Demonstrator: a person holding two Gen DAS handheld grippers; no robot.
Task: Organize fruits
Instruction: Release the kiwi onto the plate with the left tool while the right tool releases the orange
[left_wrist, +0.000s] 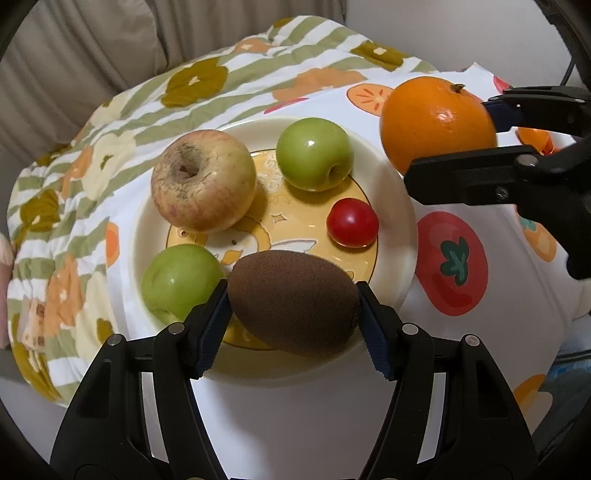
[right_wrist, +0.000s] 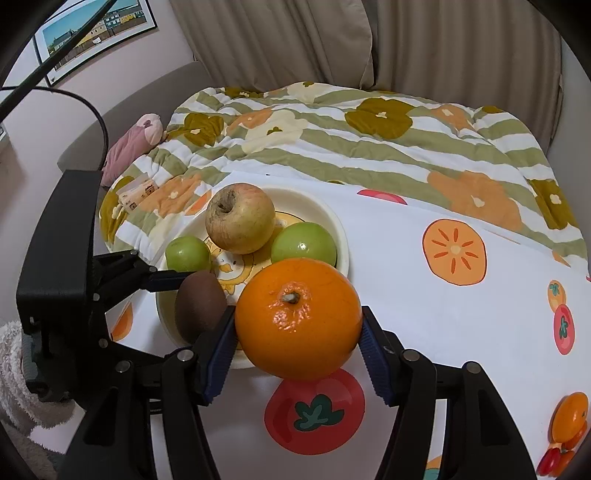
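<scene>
Left wrist view: the left hand-held gripper (left_wrist: 293, 314) clenches a kiwi (left_wrist: 293, 301) over the near rim of the plate (left_wrist: 397, 206). On the plate lie an apple (left_wrist: 203, 181), two green fruits (left_wrist: 314, 153) (left_wrist: 179, 282) and a red fruit (left_wrist: 352, 222). At right, an orange (left_wrist: 437, 120) hangs beside the plate.

Right wrist view: the right hand-held gripper (right_wrist: 297, 338) grasps the orange (right_wrist: 298, 319) above the fruit-print cloth (right_wrist: 461, 325), blocking the plate's near rim; a quilt (right_wrist: 369, 147) lies behind.
</scene>
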